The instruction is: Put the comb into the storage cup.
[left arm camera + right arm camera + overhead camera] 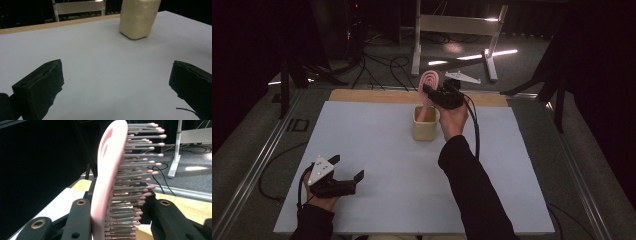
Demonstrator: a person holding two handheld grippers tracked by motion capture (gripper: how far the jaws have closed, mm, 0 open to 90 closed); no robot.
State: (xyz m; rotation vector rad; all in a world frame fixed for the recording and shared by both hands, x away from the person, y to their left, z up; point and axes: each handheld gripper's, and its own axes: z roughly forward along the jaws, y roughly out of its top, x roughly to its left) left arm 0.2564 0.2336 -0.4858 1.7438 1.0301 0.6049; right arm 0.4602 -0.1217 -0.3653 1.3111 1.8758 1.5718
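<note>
- Clearly, the right gripper is clenched on a pink plastic hairbrush with grey, pink-tipped bristles; in the right gripper view the brush stands nearly upright between the two black jaws, its smooth back against the left jaw and its bristles pointing toward the right one.
- From the high view, the brush's oval head rises above the gripper, while its lower end reaches down into a cream-coloured, squarish plastic cup that stands on the table just beneath the hand; whether the handle touches the cup's bottom cannot be told.
- A person's right hand in a dark sleeve carries this gripper over the far middle of the table, with a black cable trailing back along the forearm.
- Meanwhile, the left gripper is released: its jaws stand wide apart with nothing between them, as the left gripper view shows over bare table surface.
- It is held low by the left hand at the near left corner of the table, well apart from the cup, toward which its jaws point.
- Beneath everything lies a pale grey-blue sheet covering the wooden table, whose bare wood edge shows along the far side.
- Beyond the table, a white metal frame stands on the dark floor among black cables.
</note>
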